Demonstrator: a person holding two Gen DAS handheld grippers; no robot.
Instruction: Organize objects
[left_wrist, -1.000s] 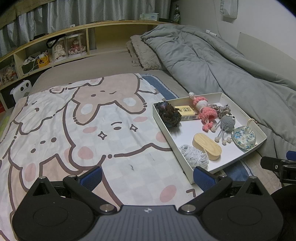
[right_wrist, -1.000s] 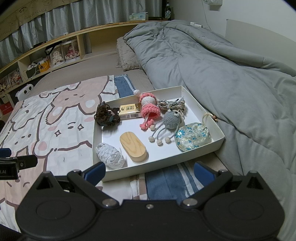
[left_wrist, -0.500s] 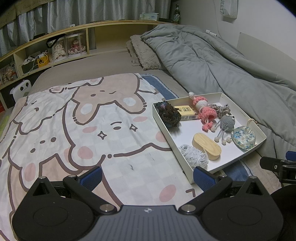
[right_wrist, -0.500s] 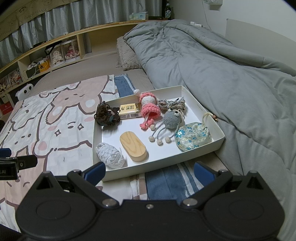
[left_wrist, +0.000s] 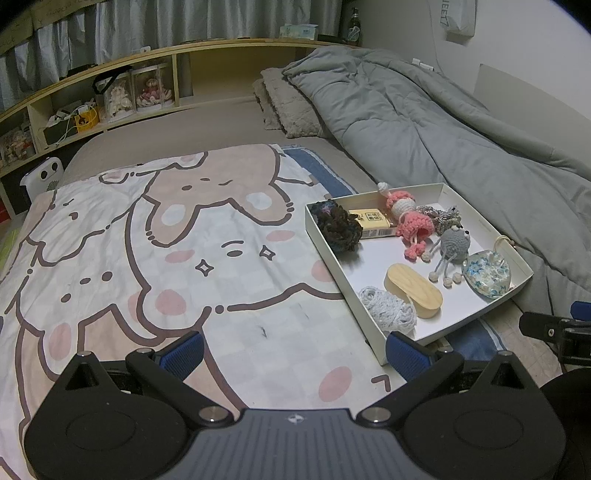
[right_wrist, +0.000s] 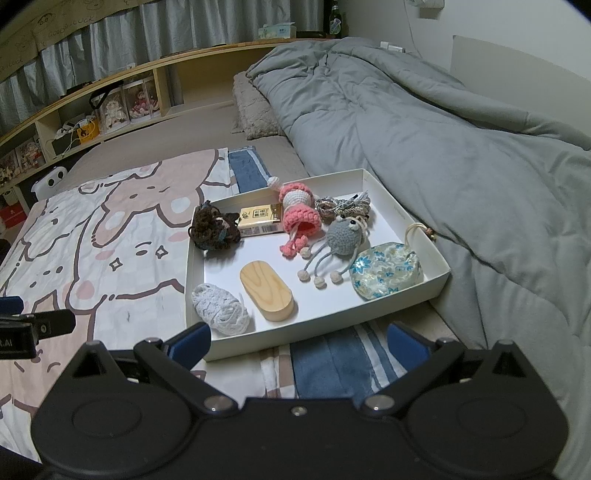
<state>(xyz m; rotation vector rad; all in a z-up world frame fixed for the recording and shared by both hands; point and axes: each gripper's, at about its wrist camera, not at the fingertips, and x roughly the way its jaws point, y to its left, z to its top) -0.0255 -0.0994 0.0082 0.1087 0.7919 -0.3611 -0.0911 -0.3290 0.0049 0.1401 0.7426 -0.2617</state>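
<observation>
Both claws released, empty. White tray lies directly ahead of right claw, nearer than left claw.

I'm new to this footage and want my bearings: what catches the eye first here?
A shallow white tray on the bed, crowded with small things: a pink crochet doll, a grey crochet creature, a wooden oval block and a blue floral pouch. To its left spreads a cartoon-animal blanket; to its right lies a rumpled grey duvet. Both claws, left and right, hang open and empty.
</observation>
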